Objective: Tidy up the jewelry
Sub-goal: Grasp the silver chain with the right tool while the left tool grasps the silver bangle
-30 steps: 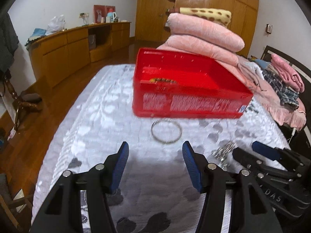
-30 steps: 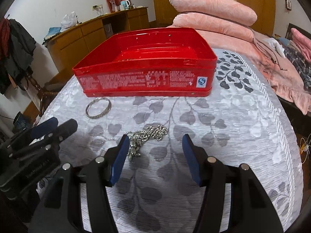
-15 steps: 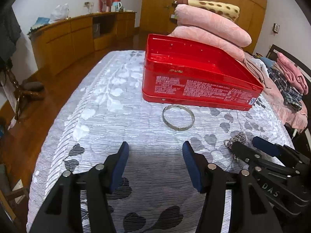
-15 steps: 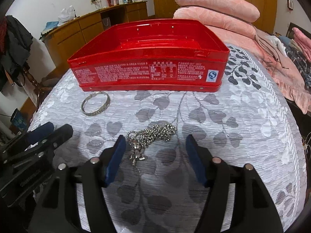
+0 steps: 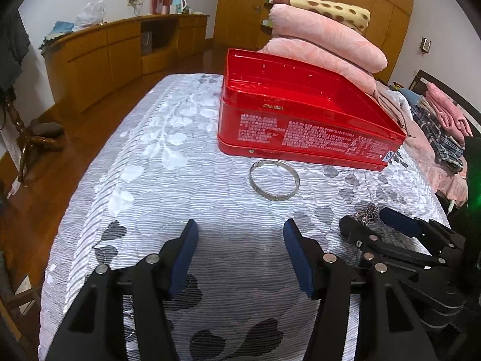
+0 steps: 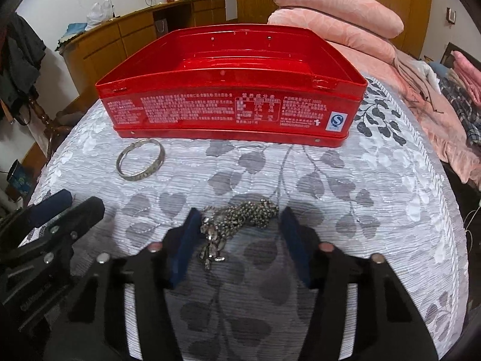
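An open red tin box (image 5: 303,120) (image 6: 231,105) stands on the grey leaf-patterned bedspread. A silver bangle (image 5: 274,180) (image 6: 140,163) lies just in front of its left corner. A silver bead necklace (image 6: 237,219) lies in a heap between the fingers of my right gripper (image 6: 239,225), which is open around it and low over the bedspread. In the left wrist view only a bit of the necklace (image 5: 368,212) shows by the right gripper (image 5: 372,221). My left gripper (image 5: 240,240) is open and empty, short of the bangle.
Folded pink blankets (image 5: 327,39) (image 6: 333,15) are stacked behind the box. More clothes (image 5: 442,126) lie on the right. A wooden cabinet (image 5: 120,51) runs along the far left wall. The bed's edge drops to a wooden floor (image 5: 45,162) on the left.
My right gripper has moved forward and down, so the necklace now lies between its fingers. My left gripper has swung a little left and closer to the bangle.
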`<act>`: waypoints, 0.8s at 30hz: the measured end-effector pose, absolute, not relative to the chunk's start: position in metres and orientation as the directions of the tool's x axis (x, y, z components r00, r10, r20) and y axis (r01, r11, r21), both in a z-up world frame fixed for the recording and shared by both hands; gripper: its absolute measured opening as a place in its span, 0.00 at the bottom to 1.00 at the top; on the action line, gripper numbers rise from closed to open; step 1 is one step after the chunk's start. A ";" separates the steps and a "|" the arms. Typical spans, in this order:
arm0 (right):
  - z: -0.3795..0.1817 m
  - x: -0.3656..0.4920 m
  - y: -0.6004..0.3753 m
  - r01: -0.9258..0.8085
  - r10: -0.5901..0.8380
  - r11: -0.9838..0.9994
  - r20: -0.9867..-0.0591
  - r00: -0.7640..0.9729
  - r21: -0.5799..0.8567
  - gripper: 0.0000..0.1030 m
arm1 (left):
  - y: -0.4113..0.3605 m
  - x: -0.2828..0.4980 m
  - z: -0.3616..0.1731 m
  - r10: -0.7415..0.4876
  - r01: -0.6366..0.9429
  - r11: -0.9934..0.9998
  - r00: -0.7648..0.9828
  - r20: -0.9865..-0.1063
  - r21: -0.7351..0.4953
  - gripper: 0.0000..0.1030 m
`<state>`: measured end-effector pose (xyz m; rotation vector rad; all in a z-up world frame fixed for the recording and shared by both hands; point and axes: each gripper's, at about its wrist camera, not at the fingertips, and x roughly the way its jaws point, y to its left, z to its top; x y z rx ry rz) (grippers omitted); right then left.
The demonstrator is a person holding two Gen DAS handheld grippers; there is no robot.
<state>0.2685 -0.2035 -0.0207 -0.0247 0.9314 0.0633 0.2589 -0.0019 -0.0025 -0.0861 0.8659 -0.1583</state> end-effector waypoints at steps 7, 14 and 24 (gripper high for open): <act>-0.019 0.267 -0.218 -0.069 0.077 0.997 -0.800 0.595 0.044 0.14 | -0.003 0.261 -0.003 -0.172 0.108 0.985 0.630 -0.757 -0.134 0.61; -0.014 0.265 -0.232 -0.068 0.099 0.995 -0.792 0.603 0.072 0.14 | -0.012 0.273 -0.003 -0.180 0.123 0.984 0.618 -0.765 -0.133 0.61; -0.015 0.271 -0.246 -0.062 0.098 0.995 -0.786 0.610 0.076 0.14 | -0.037 0.308 -0.007 -0.179 0.147 0.983 0.584 -0.792 -0.114 0.62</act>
